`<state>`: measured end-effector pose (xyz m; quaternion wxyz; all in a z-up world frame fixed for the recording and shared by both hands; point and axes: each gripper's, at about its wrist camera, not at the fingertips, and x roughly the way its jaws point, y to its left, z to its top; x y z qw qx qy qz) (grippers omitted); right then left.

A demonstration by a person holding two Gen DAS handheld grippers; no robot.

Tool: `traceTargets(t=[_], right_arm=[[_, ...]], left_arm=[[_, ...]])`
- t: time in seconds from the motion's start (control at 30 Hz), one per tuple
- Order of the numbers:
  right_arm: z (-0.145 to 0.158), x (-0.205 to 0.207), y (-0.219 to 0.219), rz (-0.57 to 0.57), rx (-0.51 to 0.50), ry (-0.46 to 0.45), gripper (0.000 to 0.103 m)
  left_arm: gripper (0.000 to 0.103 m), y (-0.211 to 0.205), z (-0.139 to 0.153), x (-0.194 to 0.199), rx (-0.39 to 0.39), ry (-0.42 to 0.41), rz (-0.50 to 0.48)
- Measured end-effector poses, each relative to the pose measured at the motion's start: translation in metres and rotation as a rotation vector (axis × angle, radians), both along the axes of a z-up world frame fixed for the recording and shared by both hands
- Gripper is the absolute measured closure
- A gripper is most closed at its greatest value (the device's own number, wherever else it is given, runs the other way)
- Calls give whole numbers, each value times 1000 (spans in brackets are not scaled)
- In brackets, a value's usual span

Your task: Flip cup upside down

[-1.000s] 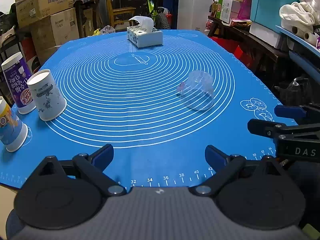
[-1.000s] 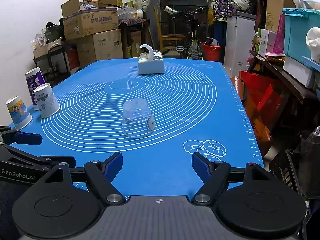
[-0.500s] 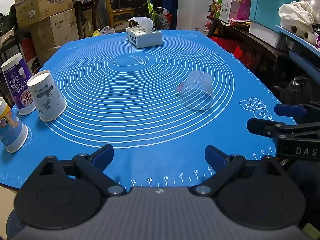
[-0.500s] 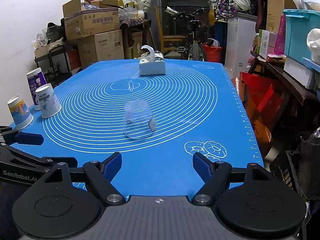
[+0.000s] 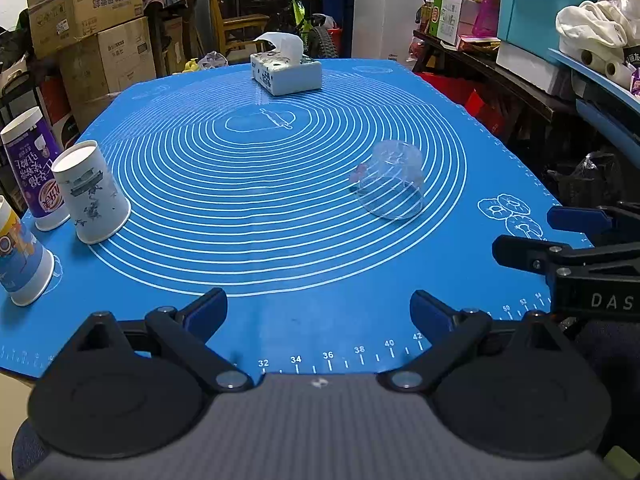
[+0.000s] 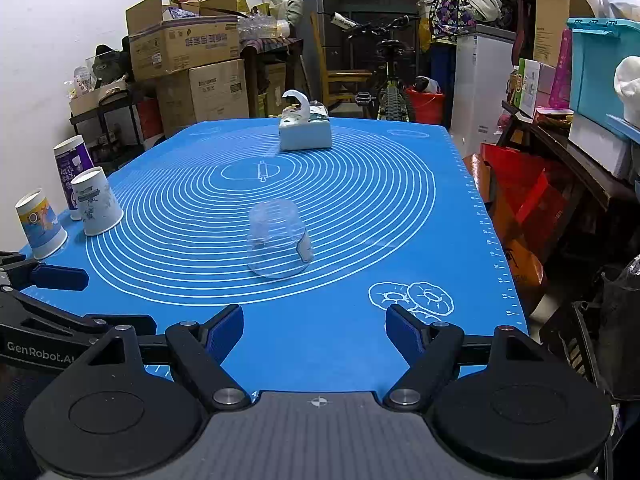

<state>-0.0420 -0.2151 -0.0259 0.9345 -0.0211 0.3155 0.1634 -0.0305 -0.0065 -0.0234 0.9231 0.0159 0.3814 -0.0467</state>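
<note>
A clear plastic cup stands upside down, mouth on the blue mat, right of the mat's middle. It also shows in the right wrist view, with a small label on its side. My left gripper is open and empty near the mat's front edge, well short of the cup. My right gripper is open and empty, also near the front edge, with the cup ahead and slightly left of it. The right gripper's fingers show at the right of the left wrist view.
Three paper cups stand upside down at the mat's left edge: a white one, a purple one and a blue and yellow one. A tissue box sits at the far end. Boxes, shelves and a bicycle surround the table.
The right wrist view has shifted very slightly; the cup sits a touch further right in frame. Both grippers stay open and the cup has not moved on the mat.
</note>
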Motion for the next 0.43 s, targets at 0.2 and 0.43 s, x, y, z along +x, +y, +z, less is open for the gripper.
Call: traceTargets(t=[0.2, 0.43], right_arm=[[0, 1, -1, 4, -1, 4, 22], [-2, 2, -3, 3, 5, 7, 22]], left_arm=[[6, -1, 0, 1, 4, 4, -2], [6, -3, -1, 3, 17, -3, 3]])
